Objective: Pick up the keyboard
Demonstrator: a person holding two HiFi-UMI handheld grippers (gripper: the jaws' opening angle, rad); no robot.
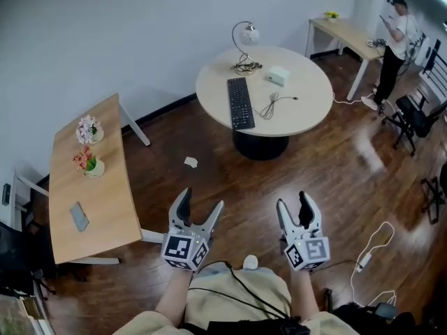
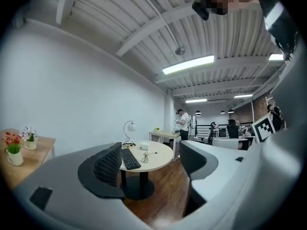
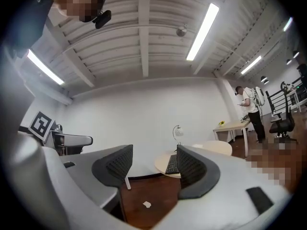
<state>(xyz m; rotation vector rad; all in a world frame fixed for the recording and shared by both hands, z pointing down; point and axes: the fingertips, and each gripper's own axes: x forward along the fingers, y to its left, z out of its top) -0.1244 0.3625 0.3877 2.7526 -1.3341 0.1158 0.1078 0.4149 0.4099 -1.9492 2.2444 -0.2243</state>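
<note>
While you stand back from the table (image 1: 311, 114), both grippers are empty. The left gripper (image 1: 201, 201) has its jaws spread wide. The right gripper (image 1: 293, 201) has its jaws apart too, a little narrower, and nothing sits between either pair but floor and the far room.

The keyboard (image 1: 241, 102) lies on the left part of the round table, far ahead of you and well apart from both grippers. Its long axis runs near to far, almost in line with the way your grippers point, so its short near end faces you and its long edges face left and right. Across the scene it sits between the two grippers, perhaps a shade closer to the left one. I judge neither hand clearly nearer. In the left gripper view it shows between the jaws, close to the left jaw. In the right gripper view only part of it shows, just beside the right jaw.

Just to its right lies a coiled cable (image 1: 272, 105). Farther back are a white box (image 1: 278, 75) and a lamp (image 1: 244, 37). Since it lies lengthwise to you, a grip across its width, or one gripper at each long edge, looks likeliest once you close in.

I can read no brand or label anywhere. The only print is the square markers on the gripper cubes.
</note>
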